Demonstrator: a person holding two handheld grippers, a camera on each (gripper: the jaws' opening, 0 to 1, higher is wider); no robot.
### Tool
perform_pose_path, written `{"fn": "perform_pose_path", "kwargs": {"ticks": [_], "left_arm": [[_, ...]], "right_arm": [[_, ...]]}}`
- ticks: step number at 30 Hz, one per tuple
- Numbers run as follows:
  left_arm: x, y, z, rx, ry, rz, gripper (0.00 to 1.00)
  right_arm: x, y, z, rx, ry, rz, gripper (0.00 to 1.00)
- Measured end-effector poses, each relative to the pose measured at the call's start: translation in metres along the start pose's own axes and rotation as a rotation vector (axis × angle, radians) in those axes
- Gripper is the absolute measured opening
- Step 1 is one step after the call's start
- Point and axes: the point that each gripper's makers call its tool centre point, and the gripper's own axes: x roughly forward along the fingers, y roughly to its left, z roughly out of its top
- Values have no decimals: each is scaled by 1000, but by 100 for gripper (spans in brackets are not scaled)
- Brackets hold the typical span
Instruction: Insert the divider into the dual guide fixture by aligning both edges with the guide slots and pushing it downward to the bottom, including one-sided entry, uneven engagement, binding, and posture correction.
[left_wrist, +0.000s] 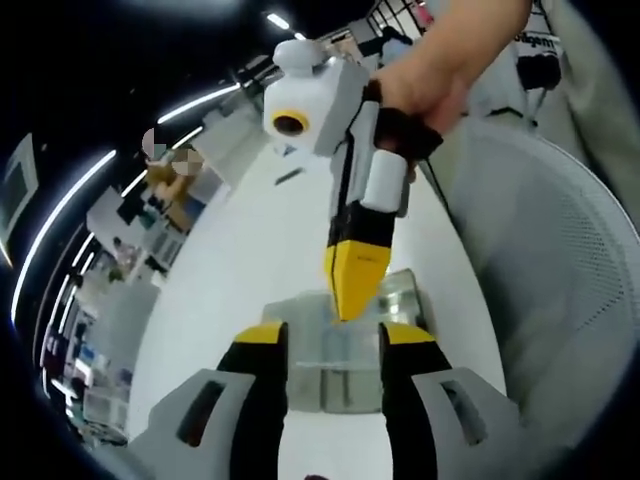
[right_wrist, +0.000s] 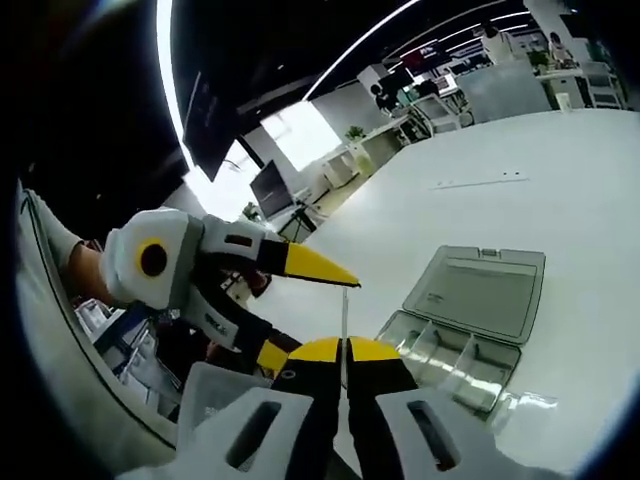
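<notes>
A clear plastic compartment box (right_wrist: 455, 358), the guide fixture, lies on the white table with its lid (right_wrist: 480, 290) folded open behind it. My right gripper (right_wrist: 345, 347) is shut on a thin clear divider (right_wrist: 343, 305), seen edge-on and standing upright above the jaws, left of the box. In the left gripper view the right gripper (left_wrist: 352, 300) points down at the box (left_wrist: 345, 368), held by a hand. My left gripper (left_wrist: 333, 340) is open, its jaws wide apart with the box beyond them. It enters the right gripper view as the left gripper (right_wrist: 308, 315), holding nothing.
The white table (right_wrist: 520, 150) stretches far behind the box. A white mesh chair back (left_wrist: 560, 290) fills the right of the left gripper view, close to the table edge. Office desks and monitors (right_wrist: 275, 190) stand in the background.
</notes>
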Motion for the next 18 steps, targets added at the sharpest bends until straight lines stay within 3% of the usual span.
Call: {"fn": "perform_pose_path", "kwargs": {"ticks": [18], "left_arm": [[-6,-1,-4,-112,-14,-85,34]], "right_arm": [[-3,-1,-9,-109,46,14,0]]}}
